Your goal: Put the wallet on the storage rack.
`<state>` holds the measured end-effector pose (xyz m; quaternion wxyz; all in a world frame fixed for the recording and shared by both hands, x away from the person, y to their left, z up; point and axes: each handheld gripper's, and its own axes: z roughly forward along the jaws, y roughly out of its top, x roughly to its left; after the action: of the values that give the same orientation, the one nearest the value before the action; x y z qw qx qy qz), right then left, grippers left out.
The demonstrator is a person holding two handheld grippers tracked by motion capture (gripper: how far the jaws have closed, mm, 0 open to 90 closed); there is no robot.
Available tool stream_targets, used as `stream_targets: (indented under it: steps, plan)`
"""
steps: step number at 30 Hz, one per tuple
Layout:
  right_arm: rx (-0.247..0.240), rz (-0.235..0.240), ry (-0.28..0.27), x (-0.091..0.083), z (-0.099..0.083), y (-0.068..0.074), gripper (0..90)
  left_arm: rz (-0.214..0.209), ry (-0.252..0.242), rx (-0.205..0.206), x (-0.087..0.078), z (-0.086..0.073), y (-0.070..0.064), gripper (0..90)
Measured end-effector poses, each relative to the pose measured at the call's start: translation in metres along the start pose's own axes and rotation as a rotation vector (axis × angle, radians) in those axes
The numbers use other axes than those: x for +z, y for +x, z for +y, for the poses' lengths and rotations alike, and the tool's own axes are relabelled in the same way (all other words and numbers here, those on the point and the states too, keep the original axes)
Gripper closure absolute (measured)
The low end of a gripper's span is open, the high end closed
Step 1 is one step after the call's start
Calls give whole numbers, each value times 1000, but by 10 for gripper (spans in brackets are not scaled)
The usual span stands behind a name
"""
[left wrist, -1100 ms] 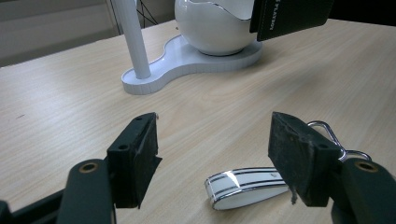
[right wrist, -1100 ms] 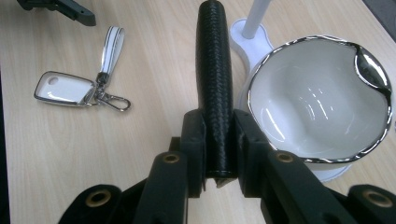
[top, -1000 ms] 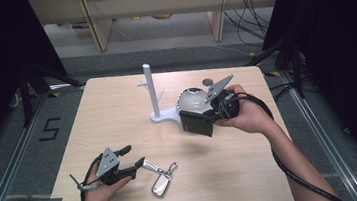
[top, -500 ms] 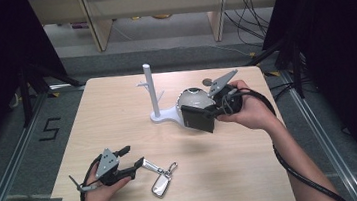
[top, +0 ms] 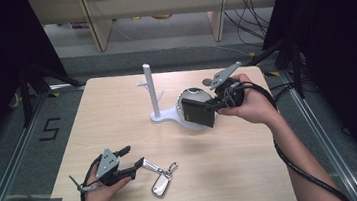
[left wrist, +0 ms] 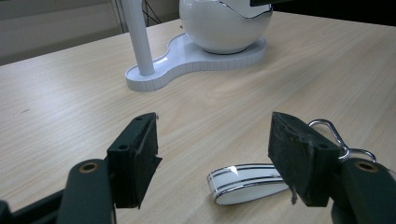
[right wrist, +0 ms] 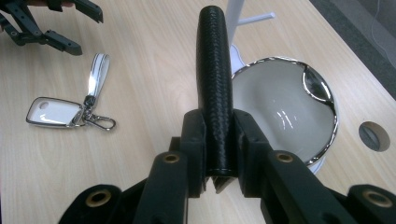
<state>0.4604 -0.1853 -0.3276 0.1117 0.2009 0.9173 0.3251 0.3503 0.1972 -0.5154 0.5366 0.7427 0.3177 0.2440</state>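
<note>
My right gripper (top: 214,105) is shut on one edge of a black textured wallet (top: 198,112) and holds it in the air over the white bowl (top: 189,125) of a stand. From the right gripper view, the wallet (right wrist: 214,70) stands edge-on between the jaws of my right gripper (right wrist: 218,140), above the chrome-rimmed bowl (right wrist: 280,107). My left gripper (top: 131,156) is open low over the table's front left. In the left gripper view, a white strap (left wrist: 247,182) lies just ahead of the right jaw of my left gripper (left wrist: 215,144). The strap is joined to a white key fob (top: 161,185).
The stand's white post (top: 150,91) with small pegs rises left of the bowl on a shared base (left wrist: 187,60). A carabiner (left wrist: 331,135) links strap and fob. A round hole (right wrist: 373,136) sits in the tabletop beyond the bowl. Dark frames and cables surround the table.
My right hand has shifted the wallet slightly up and away, still over the bowl. The left gripper and the key fob have stayed where they were.
</note>
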Motion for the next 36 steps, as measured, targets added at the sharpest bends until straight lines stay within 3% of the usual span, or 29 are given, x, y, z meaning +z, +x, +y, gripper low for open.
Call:
stream_targets:
  steps: [1,7,10,16,21,32,36]
  plan:
    - [-15,-2,-9,0,1,-2,769,0,0,0,0,0,0,327]
    - [10,-12,-21,-3,4,-5,769,1,0,0,0,0,0,327]
    - [-9,-13,-29,-4,6,-8,769,-3,-7,-4,0,0,0,327]
    - [32,-22,-28,-6,9,-13,770,3,-1,-1,0,0,0,327]
    - [34,-40,-47,-4,10,-18,770,3,-2,-3,0,0,0,327]
    - [58,-47,-59,11,11,-36,771,-3,-12,-7,1,-1,0,327]
    - [43,-46,-73,17,11,-41,771,2,-9,-5,0,-1,0,327]
